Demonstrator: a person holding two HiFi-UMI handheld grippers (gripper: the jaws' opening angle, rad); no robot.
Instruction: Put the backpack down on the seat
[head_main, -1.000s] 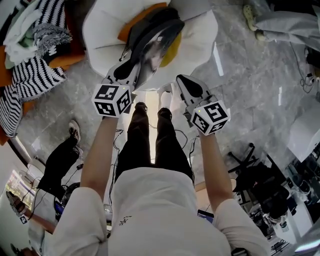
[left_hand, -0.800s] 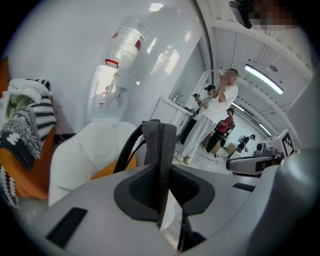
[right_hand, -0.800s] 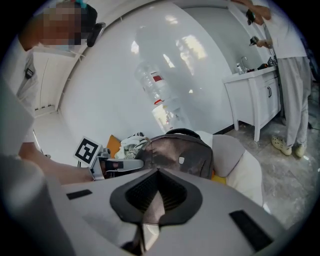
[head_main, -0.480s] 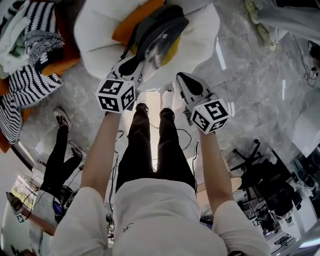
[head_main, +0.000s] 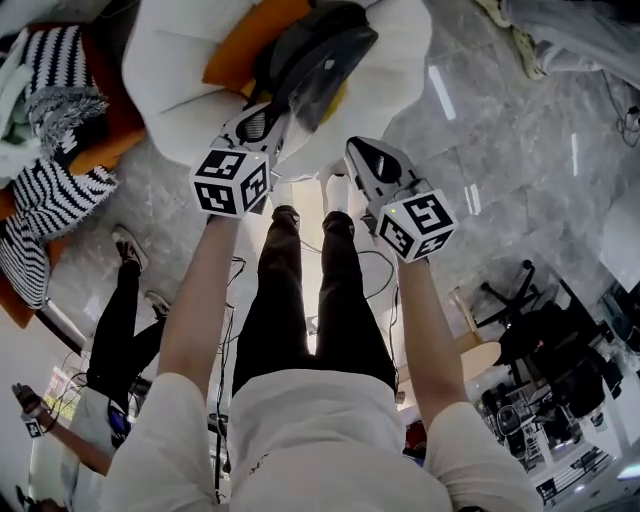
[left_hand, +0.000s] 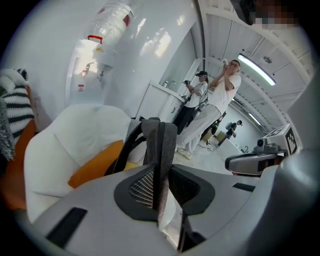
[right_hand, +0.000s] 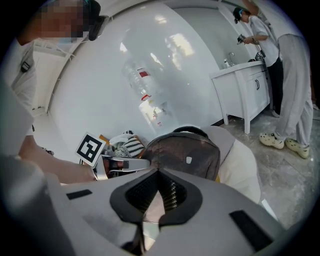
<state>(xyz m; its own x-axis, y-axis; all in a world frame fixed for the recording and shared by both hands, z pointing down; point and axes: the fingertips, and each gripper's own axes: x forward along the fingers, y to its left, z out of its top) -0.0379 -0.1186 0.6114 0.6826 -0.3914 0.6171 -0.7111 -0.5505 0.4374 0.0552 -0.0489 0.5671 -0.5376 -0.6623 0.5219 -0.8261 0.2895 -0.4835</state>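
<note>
Right up close in the left gripper view, the left gripper (left_hand: 159, 175) has its jaws pinched on a grey strap (left_hand: 160, 145), which runs up from the pads to the backpack (left_hand: 131, 145). In the right gripper view the right gripper (right_hand: 159, 172) has its jaws pressed together at the tips with nothing between them. That view alone gives the backpack's brown-grey front, top handle and a small pale badge (right_hand: 190, 160), too small to read. It also catches the black-and-white square marker (right_hand: 91, 148) on the left gripper's cube.

From the head view, the backpack sits on the white seat (head_main: 170, 70), against an orange cushion (head_main: 240, 45). Only this view shows the striped cloth (head_main: 60, 190) heaped at the left. Farther off, the left gripper view has two people (left_hand: 220, 100) standing.
</note>
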